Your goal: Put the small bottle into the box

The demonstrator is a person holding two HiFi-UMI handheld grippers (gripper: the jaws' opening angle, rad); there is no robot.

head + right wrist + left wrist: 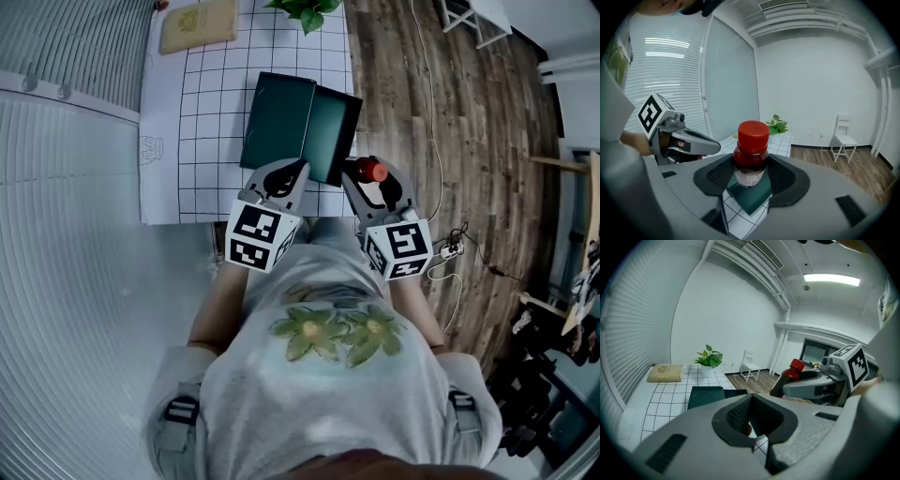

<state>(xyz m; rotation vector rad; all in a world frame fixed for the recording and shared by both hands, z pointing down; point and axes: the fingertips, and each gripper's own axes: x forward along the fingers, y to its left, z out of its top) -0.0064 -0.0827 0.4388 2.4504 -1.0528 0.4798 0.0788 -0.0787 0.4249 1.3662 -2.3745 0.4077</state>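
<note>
A small bottle (751,157) with a red cap and dark red contents stands upright between the pads of my right gripper (751,177), which is shut on it. In the head view that bottle (373,172) and right gripper (371,182) hover at the table's near edge, just right of the open dark green box (281,117). My left gripper (285,180) sits beside it, at the box's near edge. Its jaws are shut with nothing held (752,425). From the left gripper view the box (705,396) lies ahead and the bottle (791,373) is to the right.
The box lies on a white gridded mat (211,112). A tan cushion (197,25) and a potted plant (305,11) stand at the table's far end. Wooden floor (441,131) runs along the right, with a white chair (843,136) and a cable with power strip (450,248).
</note>
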